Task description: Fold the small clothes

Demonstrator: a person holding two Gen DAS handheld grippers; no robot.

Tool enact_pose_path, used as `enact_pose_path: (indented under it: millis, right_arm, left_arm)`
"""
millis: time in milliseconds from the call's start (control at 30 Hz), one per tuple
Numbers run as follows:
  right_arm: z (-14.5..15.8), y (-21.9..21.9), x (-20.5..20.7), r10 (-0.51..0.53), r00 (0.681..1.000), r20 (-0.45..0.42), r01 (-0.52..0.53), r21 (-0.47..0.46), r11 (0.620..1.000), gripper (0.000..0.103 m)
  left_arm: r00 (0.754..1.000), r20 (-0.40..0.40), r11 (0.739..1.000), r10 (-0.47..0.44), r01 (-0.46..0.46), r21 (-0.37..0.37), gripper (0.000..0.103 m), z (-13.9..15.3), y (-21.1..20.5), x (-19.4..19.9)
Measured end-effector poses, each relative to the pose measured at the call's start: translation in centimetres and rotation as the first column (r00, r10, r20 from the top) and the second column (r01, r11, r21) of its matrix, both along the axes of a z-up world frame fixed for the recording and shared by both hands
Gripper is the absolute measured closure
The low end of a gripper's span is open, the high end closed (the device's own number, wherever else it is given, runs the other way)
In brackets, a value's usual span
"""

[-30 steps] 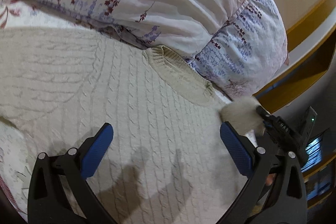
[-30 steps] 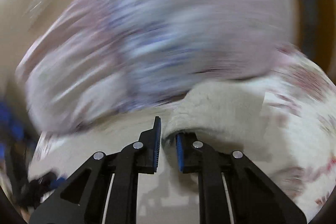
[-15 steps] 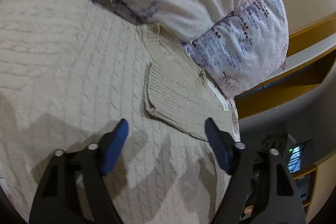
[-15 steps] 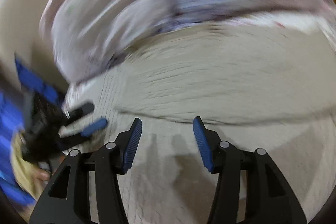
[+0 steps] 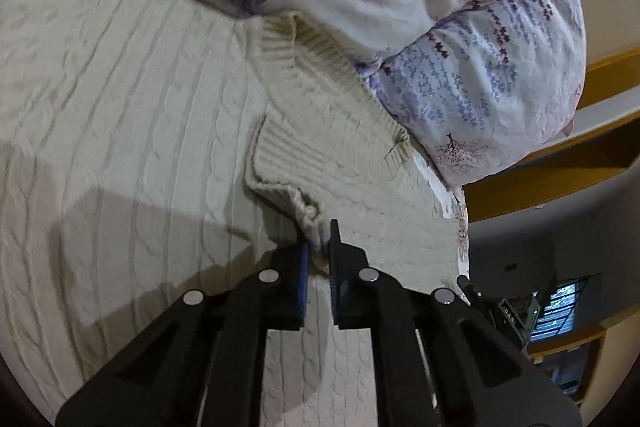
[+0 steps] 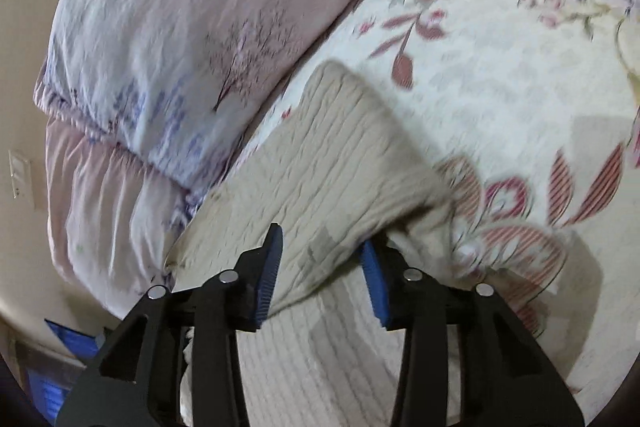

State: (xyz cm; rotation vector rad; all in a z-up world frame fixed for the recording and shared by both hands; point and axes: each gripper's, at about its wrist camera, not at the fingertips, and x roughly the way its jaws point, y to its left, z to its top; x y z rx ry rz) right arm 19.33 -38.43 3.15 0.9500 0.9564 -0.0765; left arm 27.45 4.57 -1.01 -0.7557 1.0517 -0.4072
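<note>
A cream cable-knit sweater (image 5: 120, 115) lies spread on the bed. Its ribbed cuff (image 5: 288, 155) is folded onto the body. My left gripper (image 5: 318, 247) is shut on a bunched edge of the sweater next to that cuff. In the right wrist view the sweater (image 6: 320, 163) has a sleeve or side part stretching away toward the pillows. My right gripper (image 6: 322, 267) is open, its blue pads either side of a raised fold of the sweater, which lies between the jaws.
Floral pillows (image 5: 480, 67) lie right behind the sweater; they also show in the right wrist view (image 6: 168, 39). A floral bedspread (image 6: 500, 87) lies to the right. A wooden bed frame (image 5: 560, 163) and a dark room with electronics (image 5: 516, 311) lie past the bed edge.
My left gripper has closed from wide open onto the sweater's edge by the cuff. My right gripper let go, opened and swung over to another part of the sweater.
</note>
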Motion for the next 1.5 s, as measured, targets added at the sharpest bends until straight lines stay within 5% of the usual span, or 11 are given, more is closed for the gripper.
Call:
enact_pose_path:
  millis: [267,333,500,633,767,867,1000,1167,1367,1500]
  right_arm:
    - [0.3,-0.2,0.0,-0.006,1.000,0.003,0.006,-0.069,0.998,0.066]
    - [0.1,0.2,0.1,-0.004,1.000,-0.012,0.002,-0.110,0.994,0.089]
    - [0.0,1.0,-0.2,-0.026,0.998,-0.055,0.013,-0.223,0.975,0.095]
    - [1.0,2.5,-0.1,0.013,0.996,-0.093,-0.045,-0.345,0.937,0.089]
    - [3.0,3.6,-1.2,0.030,0.996,-0.086,-0.062,-0.406,0.912,0.061]
    - [5.2,5.4,-1.7,0.075,0.996,-0.040,-0.085,-0.461,0.883,0.060]
    - [6.4,10.3,0.2,0.278,0.960,-0.019,-0.256,-0.456,0.852,0.060]
    - [4.5,18.3,3.5,0.510,0.856,-0.090,-0.487,-0.474,0.734,0.060]
    - [1.7,24.1,5.9,0.609,0.774,-0.175,-0.604,-0.493,0.626,0.060]
    - [0.8,25.3,5.4,0.622,0.759,-0.192,-0.617,-0.516,0.594,0.051]
  left_arm:
    - [0.994,0.102,0.994,0.034,-0.044,0.098,0.096,2.9,2.4,-1.4]
    - [0.995,0.090,0.991,0.034,-0.046,0.126,0.096,2.6,2.8,-1.5]
    - [0.999,0.041,0.983,0.036,-0.043,0.176,0.096,0.9,2.3,-1.8]
    - [0.998,0.051,0.979,0.030,-0.039,0.202,0.091,1.3,2.0,-2.1]
    - [0.996,0.078,0.986,0.044,-0.056,0.157,0.057,2.5,3.8,-3.7]
    - [0.992,0.114,0.991,0.063,-0.076,0.112,0.045,3.5,6.6,-6.1]
    - [0.981,0.150,0.986,0.122,-0.137,0.093,0.045,4.3,11.2,-9.6]
    - [0.943,0.171,0.946,0.287,-0.307,0.107,0.045,4.3,18.1,-14.6]
    - [0.848,0.107,0.840,0.519,-0.530,0.116,0.045,2.4,25.7,-18.2]
    - [0.791,0.056,0.785,0.609,-0.612,0.094,0.046,1.0,29.1,-18.5]
